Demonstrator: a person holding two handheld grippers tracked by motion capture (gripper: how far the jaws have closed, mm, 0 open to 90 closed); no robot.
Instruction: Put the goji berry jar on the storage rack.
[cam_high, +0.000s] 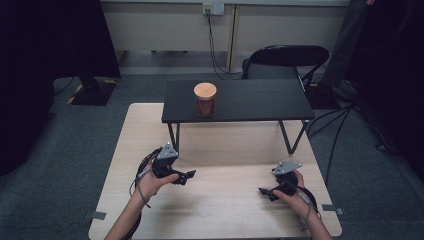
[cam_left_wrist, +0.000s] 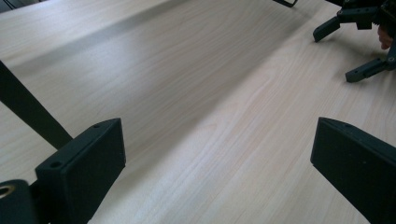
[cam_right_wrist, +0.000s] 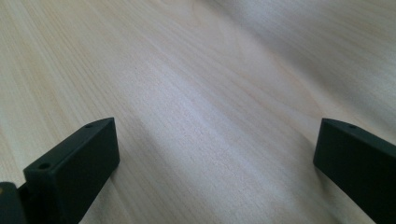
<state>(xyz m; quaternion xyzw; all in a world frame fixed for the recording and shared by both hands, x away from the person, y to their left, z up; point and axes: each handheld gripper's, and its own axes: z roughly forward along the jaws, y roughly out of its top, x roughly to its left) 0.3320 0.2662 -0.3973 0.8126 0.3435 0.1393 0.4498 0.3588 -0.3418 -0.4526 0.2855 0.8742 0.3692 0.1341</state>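
Grippers idling low over wooden table (cam_high: 150, 125), nothing grasped: left gripper (cam_high: 186, 176) and right gripper (cam_high: 265, 191) both spread wide | progress: judging nothing begun, reach and pickup pending | jar (cam_high: 205, 99) sitting beyond them on black shelf (cam_high: 260, 100), cork-lidded, holding reddish-brown contents.

We see dim corners in the high view, while the table (cam_high: 220, 200) is evenly lit. A soft shadow band crosses it; close up, its grain blurs slightly.
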